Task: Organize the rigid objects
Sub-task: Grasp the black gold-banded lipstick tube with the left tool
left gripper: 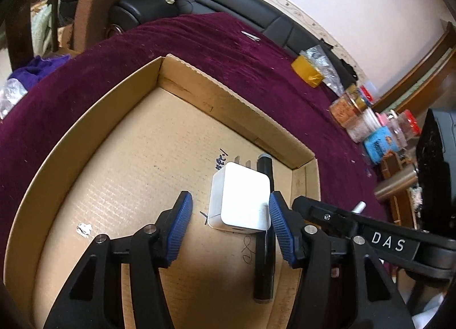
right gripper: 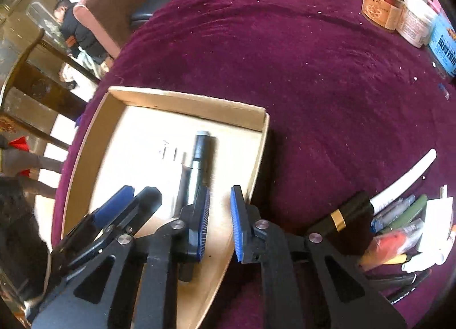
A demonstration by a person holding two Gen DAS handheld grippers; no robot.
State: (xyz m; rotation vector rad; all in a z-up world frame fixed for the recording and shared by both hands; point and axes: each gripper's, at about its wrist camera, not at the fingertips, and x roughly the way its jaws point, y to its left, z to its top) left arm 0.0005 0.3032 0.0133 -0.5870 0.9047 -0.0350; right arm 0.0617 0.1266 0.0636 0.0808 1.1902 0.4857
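Left tongs (left gripper: 230, 222) released, straddling white charger (left gripper: 240, 200) | charger lies in cardboard tray (left gripper: 85, 135) beside black marker (left gripper: 265, 243), likely just deposited | right tongs (right gripper: 219, 219) clenched, empty, over tray edge

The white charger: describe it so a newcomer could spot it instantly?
Find the shallow cardboard tray on the purple tablecloth. Near its right wall, a white charger lies beside a black marker. It is the only white, square-cornered block there, prongs pointing away.
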